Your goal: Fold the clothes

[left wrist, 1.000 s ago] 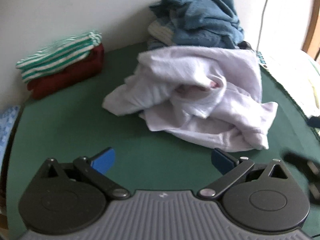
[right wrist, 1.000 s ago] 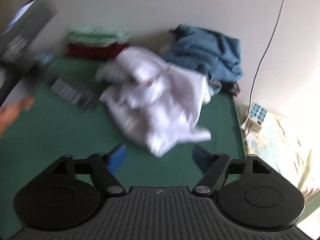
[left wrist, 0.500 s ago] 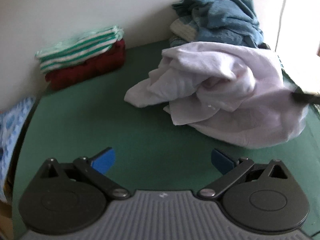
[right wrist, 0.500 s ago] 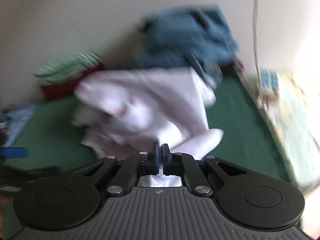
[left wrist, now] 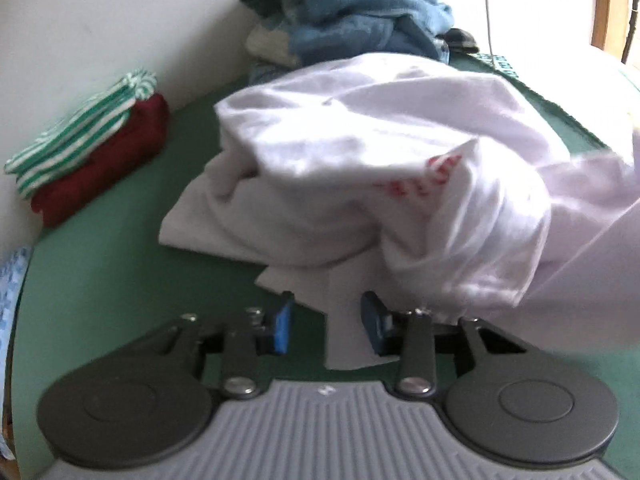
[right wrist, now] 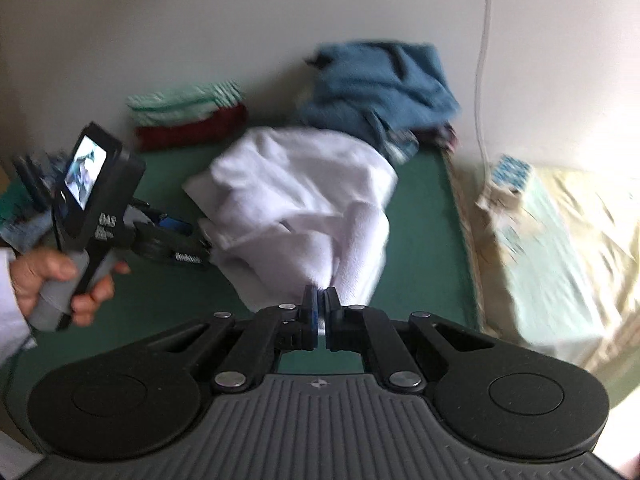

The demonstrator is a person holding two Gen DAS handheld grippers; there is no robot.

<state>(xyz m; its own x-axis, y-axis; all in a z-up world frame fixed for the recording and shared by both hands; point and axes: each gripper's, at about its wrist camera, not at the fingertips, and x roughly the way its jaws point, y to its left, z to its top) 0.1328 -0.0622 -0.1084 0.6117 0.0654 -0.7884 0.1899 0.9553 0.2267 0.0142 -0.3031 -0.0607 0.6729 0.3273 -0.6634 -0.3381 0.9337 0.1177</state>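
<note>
A crumpled white shirt [left wrist: 360, 168] with red print lies on the green table [left wrist: 120, 264]. It also shows in the right wrist view [right wrist: 296, 196]. My left gripper [left wrist: 326, 322] is partly open, its blue pads on either side of a hanging white corner of the shirt. My right gripper [right wrist: 319, 308] is shut on the shirt's near edge and pulls it toward me. The left gripper [right wrist: 168, 236], held in a hand, shows in the right wrist view at the shirt's left side.
A folded green-striped garment on a folded dark red one [left wrist: 92, 156] sits at the table's back left. A pile of blue clothes [left wrist: 352, 12] lies at the back by the wall. A cable [right wrist: 482, 60] hangs down the wall. A pale bed [right wrist: 560, 248] is on the right.
My left gripper has moved in to the shirt and narrowed around a hanging corner. My right gripper, shut on the shirt since half a second ago, has lifted and pulled the cloth nearer.
</note>
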